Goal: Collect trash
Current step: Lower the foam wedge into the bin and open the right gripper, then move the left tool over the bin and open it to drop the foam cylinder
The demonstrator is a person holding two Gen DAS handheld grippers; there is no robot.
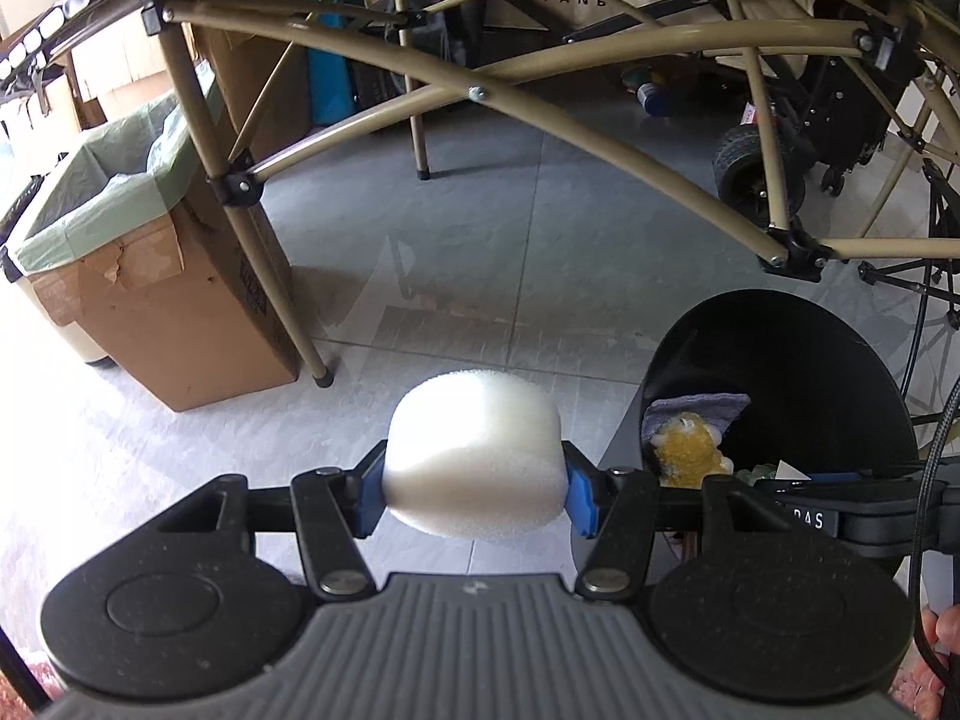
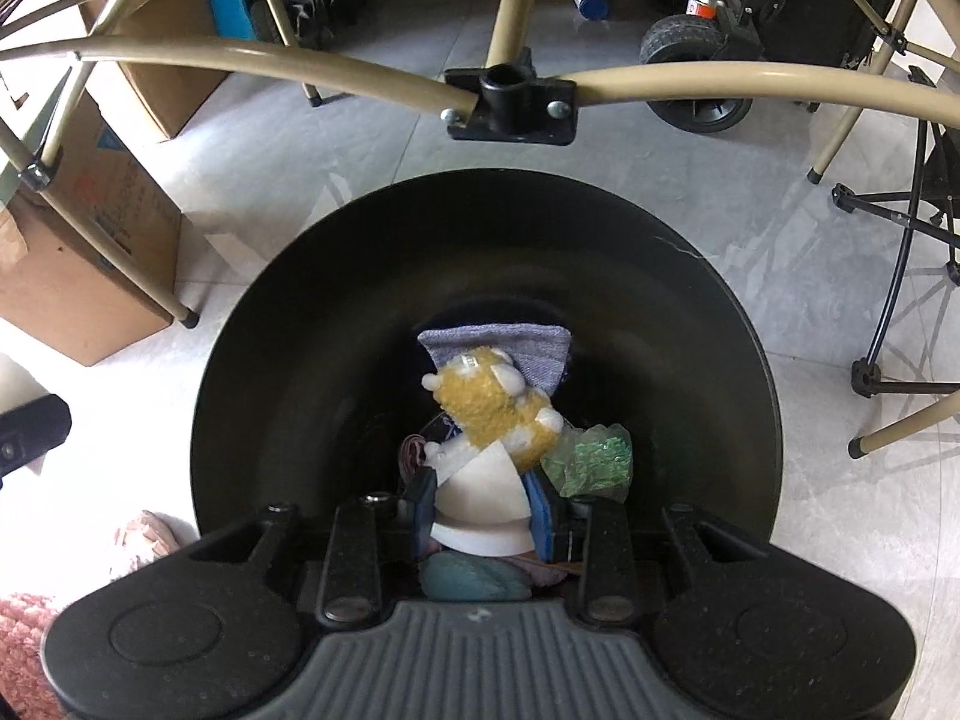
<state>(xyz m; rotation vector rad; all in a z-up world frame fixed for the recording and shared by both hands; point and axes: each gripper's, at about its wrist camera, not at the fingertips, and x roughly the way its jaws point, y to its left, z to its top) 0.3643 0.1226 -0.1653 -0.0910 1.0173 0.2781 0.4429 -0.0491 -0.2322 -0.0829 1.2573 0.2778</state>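
Grey tiled floor under a tan frame. Black bin is my landmark. Left gripper clamps foam just left of it; right gripper clenches a white wedge over its mouth.

A white foam cylinder, porous and lying on its side, is clamped at both flat ends above the grey tile floor, with the round black bin at its three o'clock. Inside that bin lie a grey cloth at twelve o'clock, a yellow-and-white plush toy at centre, and crumpled green wrap at four o'clock. A white wedge-shaped piece (flat, with a curved lower edge) is pinched over the bin's mouth at six o'clock.
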